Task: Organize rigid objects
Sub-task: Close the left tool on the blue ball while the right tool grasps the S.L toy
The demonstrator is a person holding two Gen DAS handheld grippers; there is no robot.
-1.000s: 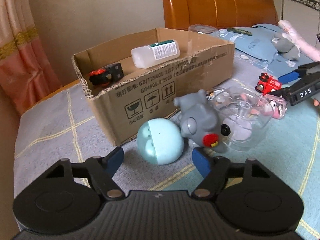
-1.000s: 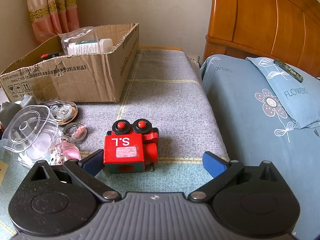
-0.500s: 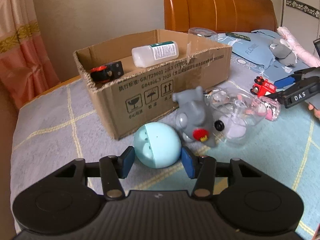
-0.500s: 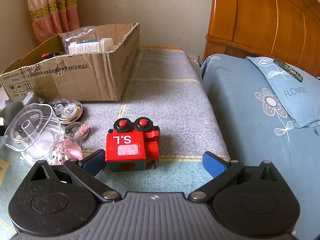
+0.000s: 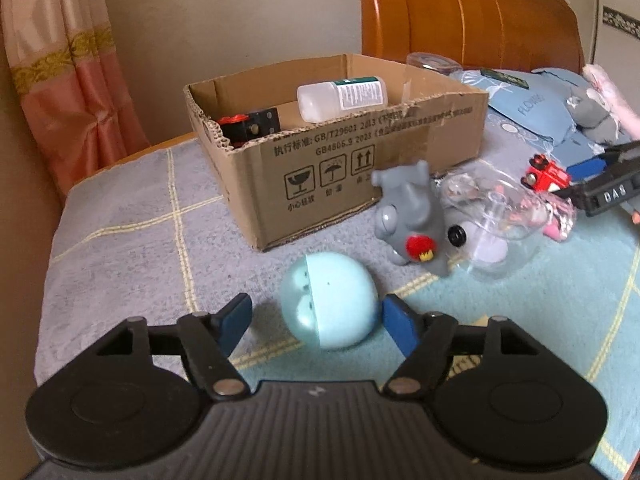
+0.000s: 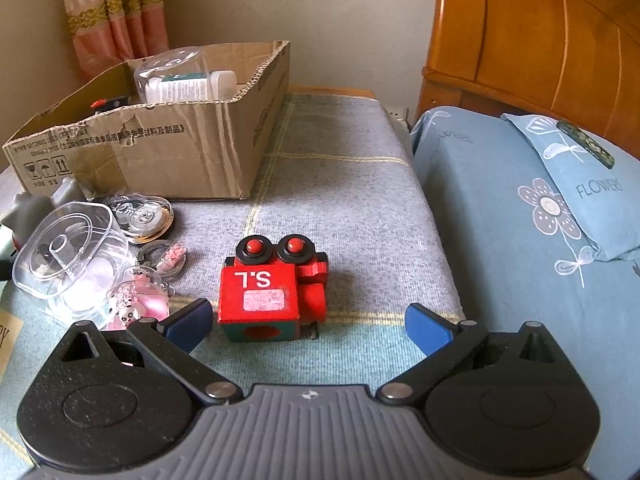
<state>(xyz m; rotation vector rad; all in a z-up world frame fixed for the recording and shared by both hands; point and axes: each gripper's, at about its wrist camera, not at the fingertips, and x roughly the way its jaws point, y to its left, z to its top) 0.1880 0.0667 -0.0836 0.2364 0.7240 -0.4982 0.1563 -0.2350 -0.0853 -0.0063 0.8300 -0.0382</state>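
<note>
A pale blue ball point(image 5: 330, 300) lies on the checked blanket between the fingers of my left gripper point(image 5: 318, 314). Its jaws are opening; the left pad stands clear of the ball and the right pad sits close beside it. A red block toy marked "S.L" point(image 6: 264, 292) with two black-and-red knobs rests between the fingers of my right gripper point(image 6: 306, 322), nearer the left finger. That gripper is open and touches nothing. Behind stands an open cardboard box point(image 5: 360, 168) holding a white bottle point(image 5: 342, 96) and a black-and-red toy point(image 5: 250, 128).
A grey toy animal point(image 5: 412, 220) and a clear plastic container point(image 5: 496, 224) lie right of the ball, with pink keychains point(image 6: 136, 304) and a round tin point(image 6: 144, 216) nearby. A blue flowered pillow point(image 6: 580, 184) and a wooden headboard point(image 6: 540, 40) bound the right side.
The left gripper's jaws narrowed around the blue ball half a second ago and have spread apart again; the ball stays on the blanket. The right gripper and red toy have barely shifted.
</note>
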